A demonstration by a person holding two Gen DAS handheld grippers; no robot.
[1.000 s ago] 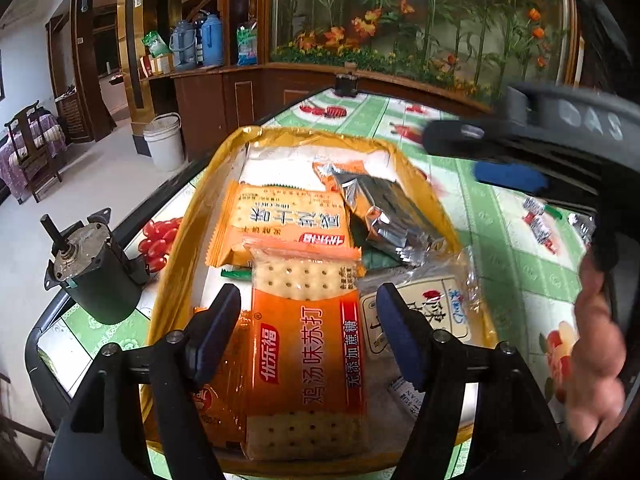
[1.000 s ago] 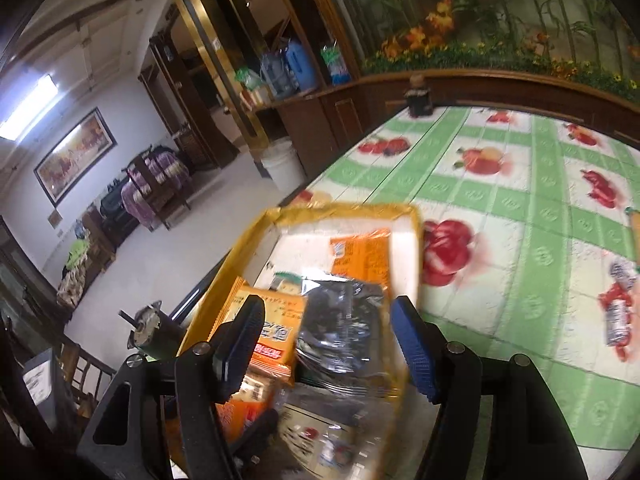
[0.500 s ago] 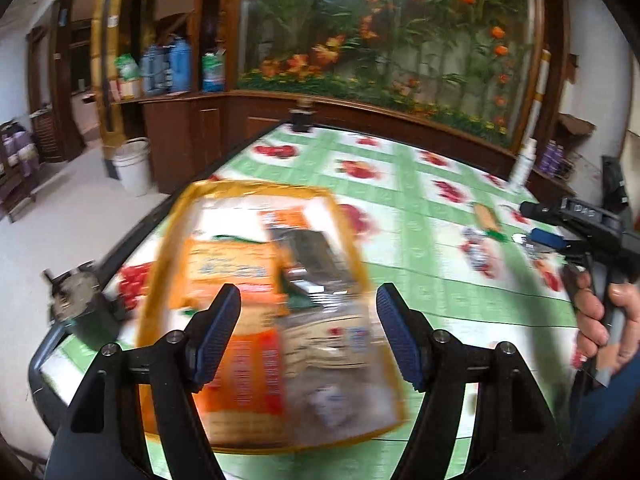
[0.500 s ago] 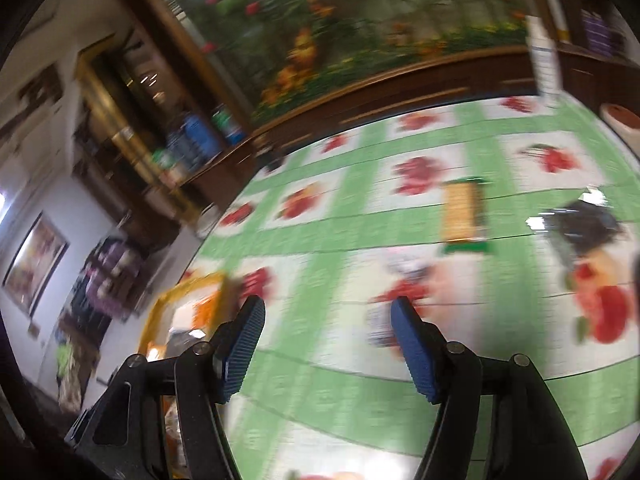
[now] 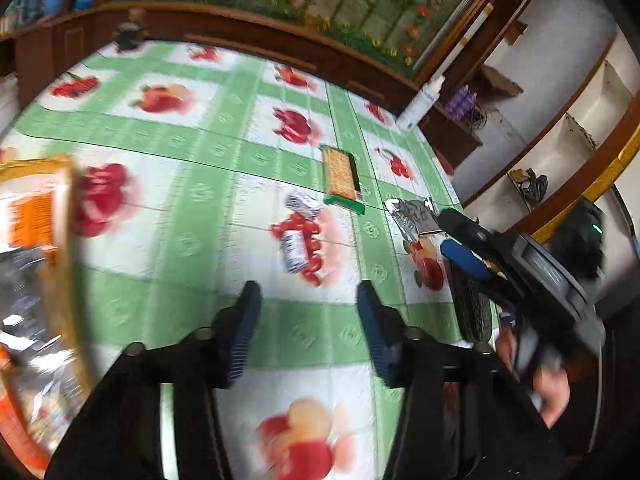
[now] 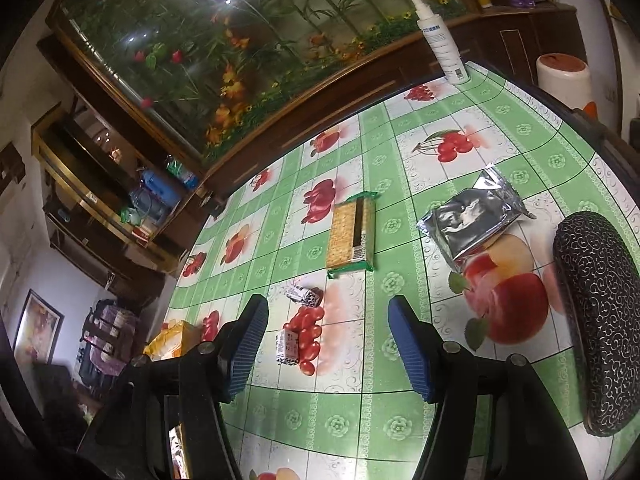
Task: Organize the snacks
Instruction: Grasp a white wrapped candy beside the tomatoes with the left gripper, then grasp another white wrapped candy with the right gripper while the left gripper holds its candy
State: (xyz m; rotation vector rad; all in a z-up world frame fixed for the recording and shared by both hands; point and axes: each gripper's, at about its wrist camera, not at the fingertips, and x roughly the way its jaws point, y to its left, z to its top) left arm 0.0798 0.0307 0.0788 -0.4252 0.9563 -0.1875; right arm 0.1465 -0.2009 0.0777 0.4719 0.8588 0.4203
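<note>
In the left wrist view, a yellow tray of snack packets sits at nine o'clock, blurred, on the surface with its green fruit-print cloth. The left hand-held gripper rises from six o'clock with nothing between its fingers; its jaws are closing over bare cloth. Just past it, toward twelve, lie two small candy packets, one beyond the other. Farther on, at about one o'clock, lies a cracker pack with green ends. At three o'clock a silver foil packet lies beside a dark patterned case, with the right hand-held gripper over them, carried by a hand.

In the right wrist view, the right hand-held gripper is spread, its jaws easing inward, holding nothing. The candy packets lie between its fingers on the cloth, the cracker pack at twelve, the foil packet at two, the case at three. A white spray bottle stands at the far edge.
</note>
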